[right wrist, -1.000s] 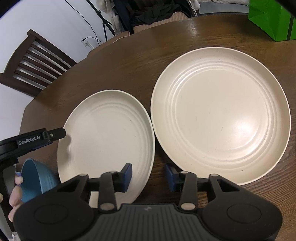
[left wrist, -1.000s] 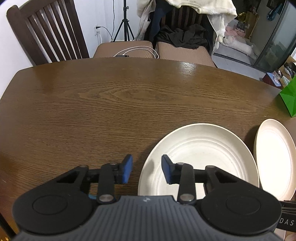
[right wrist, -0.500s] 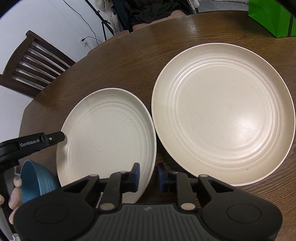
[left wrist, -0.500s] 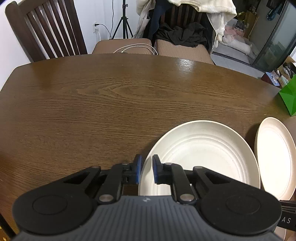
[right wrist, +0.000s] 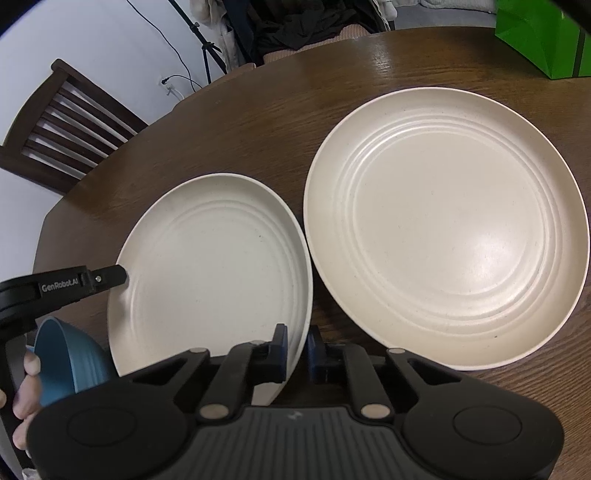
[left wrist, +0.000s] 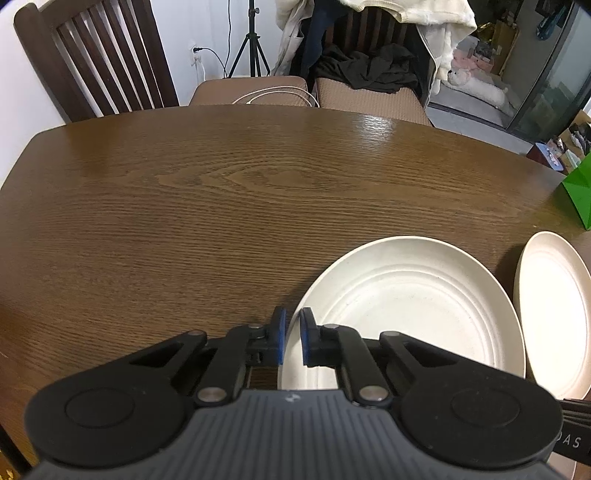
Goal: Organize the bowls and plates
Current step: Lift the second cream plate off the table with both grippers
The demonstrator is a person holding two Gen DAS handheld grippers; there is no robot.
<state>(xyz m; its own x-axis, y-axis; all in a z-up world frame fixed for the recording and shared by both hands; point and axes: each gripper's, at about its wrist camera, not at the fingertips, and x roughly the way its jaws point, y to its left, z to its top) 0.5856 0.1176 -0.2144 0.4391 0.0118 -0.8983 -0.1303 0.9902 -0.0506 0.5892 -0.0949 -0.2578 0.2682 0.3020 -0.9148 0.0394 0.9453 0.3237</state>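
Bowl (right wrist: 70,362), blue, only in right view; both tools pinch plate (right wrist: 221,266).

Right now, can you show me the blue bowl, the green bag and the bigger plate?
blue bowl (right wrist: 61,360): right wrist view, its inside wall.
green bag (right wrist: 535,35): right wrist view, its front face.
bigger plate (right wrist: 450,236): right wrist view, its flat middle.

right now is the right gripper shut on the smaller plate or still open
Shut on it: the right gripper has just been closing, and its blue pads now pinch the near rim of the smaller plate.
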